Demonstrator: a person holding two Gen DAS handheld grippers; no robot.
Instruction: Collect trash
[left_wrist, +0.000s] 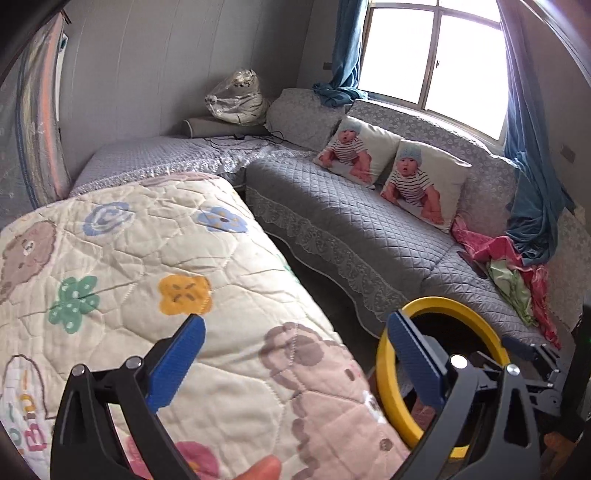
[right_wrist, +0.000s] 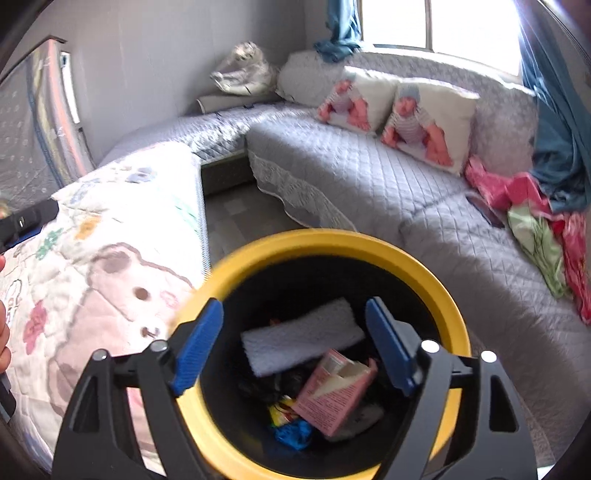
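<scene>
A black trash bin with a yellow rim stands on the floor between a bed and a sofa. Inside it lie a white folded cloth, a pink carton, a yellow wrapper and a blue wrapper. My right gripper hangs open just above the bin's mouth with nothing between its fingers. My left gripper is open and empty over the edge of a flowered quilt. In the left wrist view the bin's rim shows behind the gripper's right finger.
A grey quilted corner sofa runs under the window, with two printed cushions. Red and green clothes and a dark phone lie at its right end. A clear plastic bag sits in the far corner. Narrow floor separates bed and sofa.
</scene>
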